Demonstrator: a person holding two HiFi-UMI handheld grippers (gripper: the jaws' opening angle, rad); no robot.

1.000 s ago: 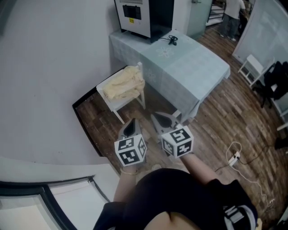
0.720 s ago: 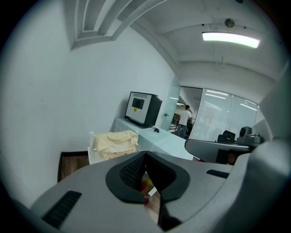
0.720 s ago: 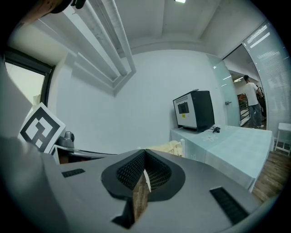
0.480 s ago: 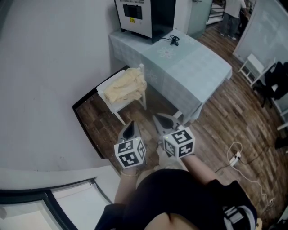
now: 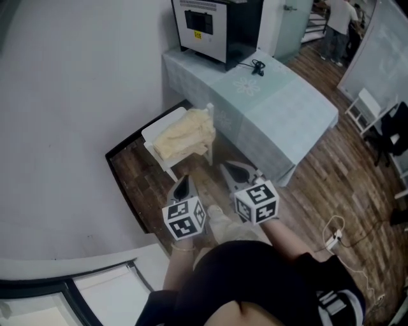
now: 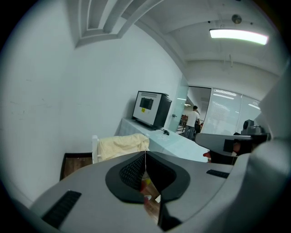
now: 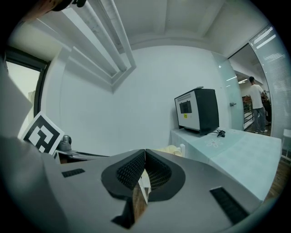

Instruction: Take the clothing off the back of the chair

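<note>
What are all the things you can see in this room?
clothing: one, pale yellow, draped over the chair
chair: one, white, by the wall at the table's near end
table: one, pale blue-green cloth, along the wall
machine: one, black and white, on the table's far end
cable: one, black, on the table beside the machine
power strip: one, white, on the floor at the right
person: one, far off past the table
left gripper: one, grey, jaws shut, empty, short of the chair
right gripper: one, grey, jaws shut, empty, beside the left one
</note>
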